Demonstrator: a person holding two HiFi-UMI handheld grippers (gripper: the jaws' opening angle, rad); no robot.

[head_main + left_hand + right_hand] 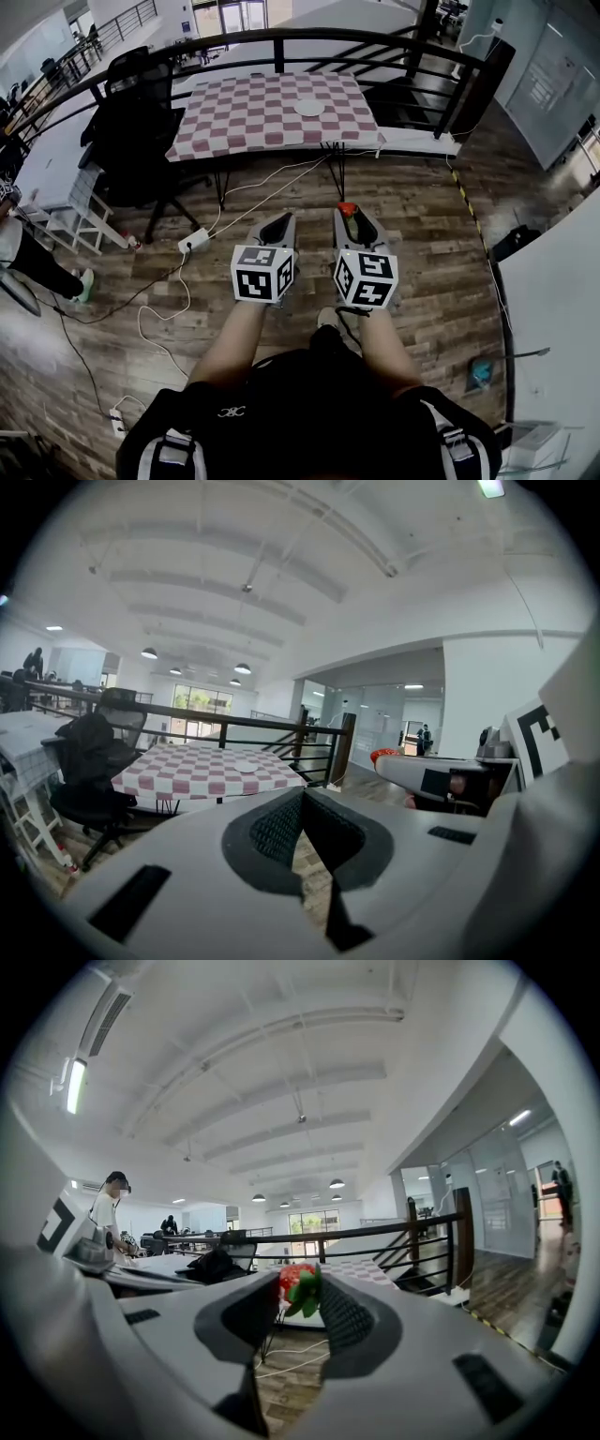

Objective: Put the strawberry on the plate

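A red strawberry [298, 1288] with green leaves sits between the tips of my right gripper [300, 1296], which is shut on it. In the head view the strawberry [347, 209] shows as a red spot at the front of the right gripper [349, 217], held over the wooden floor. My left gripper [277, 228] hangs beside it with its jaws closed together and nothing in them. The left gripper [302, 810] looks toward the table. A small white plate [309, 108] lies on the red-and-white checkered table [244, 122], well ahead of both grippers. The plate [246, 768] is also in the left gripper view.
A black office chair [141, 131] stands left of the table. A dark curved railing [375, 42] runs behind the table. White cables and a power strip [194, 241] lie on the wooden floor. A white desk [56, 159] stands at far left, a white wall [562, 309] at right.
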